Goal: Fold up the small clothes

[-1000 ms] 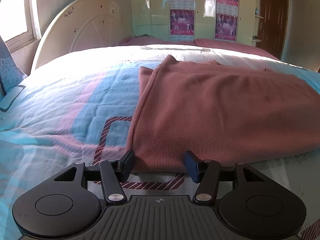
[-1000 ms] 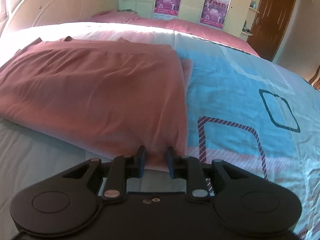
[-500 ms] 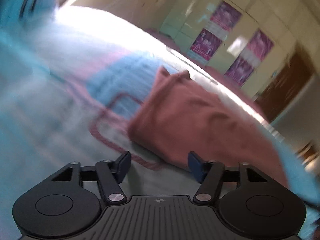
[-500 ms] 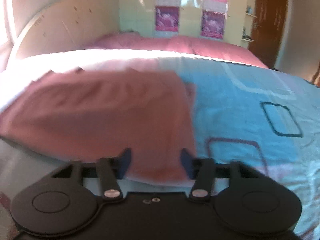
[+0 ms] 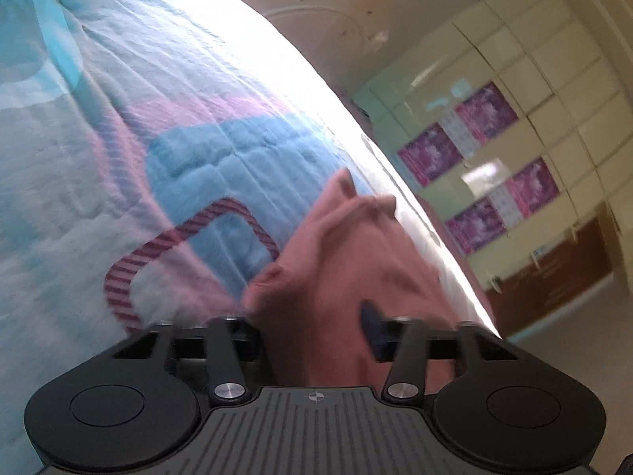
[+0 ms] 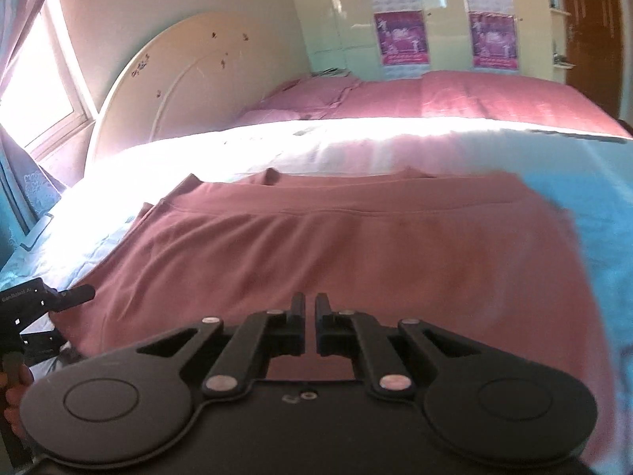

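Right wrist: right gripper (image 6: 310,318) nearly closed over pink garment (image 6: 356,245); left gripper (image 5: 312,332) wide, straddling cloth.

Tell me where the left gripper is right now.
In the right wrist view the left gripper sits at the far left edge, at the near left corner of the pink garment on the bed, below the window.
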